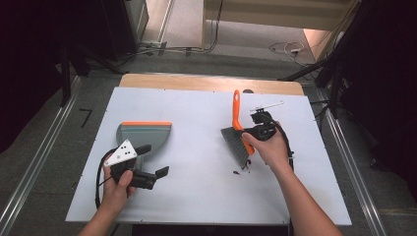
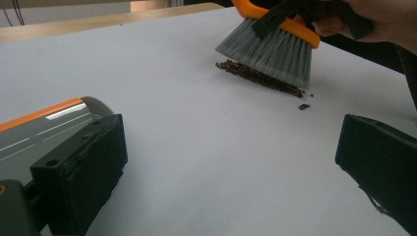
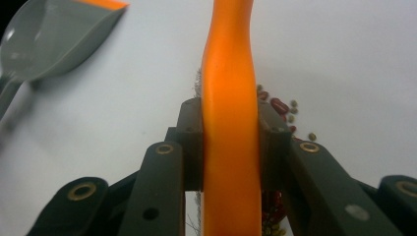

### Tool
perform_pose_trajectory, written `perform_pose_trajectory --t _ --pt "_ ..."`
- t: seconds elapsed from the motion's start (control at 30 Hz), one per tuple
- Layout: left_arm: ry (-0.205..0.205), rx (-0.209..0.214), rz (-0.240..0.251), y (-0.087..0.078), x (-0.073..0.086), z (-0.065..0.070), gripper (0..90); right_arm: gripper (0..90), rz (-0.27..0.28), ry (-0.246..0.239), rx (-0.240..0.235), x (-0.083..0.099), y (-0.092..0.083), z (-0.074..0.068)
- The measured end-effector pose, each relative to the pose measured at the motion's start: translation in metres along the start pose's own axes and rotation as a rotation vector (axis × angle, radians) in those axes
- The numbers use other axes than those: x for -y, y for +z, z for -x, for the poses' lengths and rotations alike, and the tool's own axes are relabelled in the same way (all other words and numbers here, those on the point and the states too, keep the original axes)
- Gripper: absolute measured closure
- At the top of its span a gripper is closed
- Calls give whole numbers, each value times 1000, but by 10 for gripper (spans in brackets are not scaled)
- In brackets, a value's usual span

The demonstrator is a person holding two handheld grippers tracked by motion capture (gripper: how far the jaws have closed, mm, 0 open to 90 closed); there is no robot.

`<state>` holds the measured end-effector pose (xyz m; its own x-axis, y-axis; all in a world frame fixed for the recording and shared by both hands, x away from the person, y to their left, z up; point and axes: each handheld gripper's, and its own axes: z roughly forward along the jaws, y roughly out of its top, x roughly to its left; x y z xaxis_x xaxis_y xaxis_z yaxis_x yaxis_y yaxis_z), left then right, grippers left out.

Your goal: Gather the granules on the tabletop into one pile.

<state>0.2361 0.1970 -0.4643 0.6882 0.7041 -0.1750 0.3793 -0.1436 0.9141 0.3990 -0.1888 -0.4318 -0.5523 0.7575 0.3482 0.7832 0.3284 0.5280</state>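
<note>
While the brush (image 3: 230, 123) sits clamped between the right gripper's (image 3: 230, 147) jaws, beans (image 2: 260, 77) lie beneath.

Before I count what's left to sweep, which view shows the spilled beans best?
The left gripper view: the beans form a clear line beside the brush bristles. The high view shows faint specks; the right gripper view shows a few beside the handle.

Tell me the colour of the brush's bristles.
The brush's bristles are grey, under an orange back and handle. The left gripper view shows them best.
</note>
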Motion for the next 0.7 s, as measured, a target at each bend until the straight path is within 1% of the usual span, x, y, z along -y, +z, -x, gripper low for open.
perform_pose_trajectory --t 0.03,0.1,0.17,0.2,0.23,0.3,0.37,0.43,0.47,0.5,0.53,0.57,0.63,0.7 --pt "0 0 -1 0 0 0 0 683 0 -47 -10 -1 -4 -3" --pt "0 1 -2 0 0 0 0 683 -16 -136 -12 -1 -13 -9" --pt "1 1 -2 0 0 0 0 683 -54 -232 -23 2 -20 -15" --pt "2 0 -3 0 0 0 0 683 -66 -290 -37 5 -23 -17" --pt "3 2 -4 1 0 0 0 683 -81 -337 -45 8 -26 -20" --pt "2 -1 -6 1 0 0 0 683 -116 -405 -71 16 -30 -23" --pt "-2 1 -5 1 0 0 0 683 -149 -446 -82 24 -31 -24" --pt "0 0 -11 2 0 0 0 684 -167 -518 -90 33 -31 -26" --pt "3 0 -11 2 0 0 0 684 -193 -559 -101 37 -30 -27" --pt "3 -1 -11 2 0 0 0 684 -209 -579 -112 41 -28 -29" --pt "3 -1 -11 3 0 0 0 684 -226 -585 -121 45 -26 -30" --pt "2 -1 -11 3 1 0 0 684 -241 -606 -141 48 -24 -32" --pt "1 -1 -10 3 0 0 0 684 -263 -607 -167 53 -21 -34" --pt "0 -2 -10 3 0 0 0 684 -279 -632 -187 57 -16 -36"
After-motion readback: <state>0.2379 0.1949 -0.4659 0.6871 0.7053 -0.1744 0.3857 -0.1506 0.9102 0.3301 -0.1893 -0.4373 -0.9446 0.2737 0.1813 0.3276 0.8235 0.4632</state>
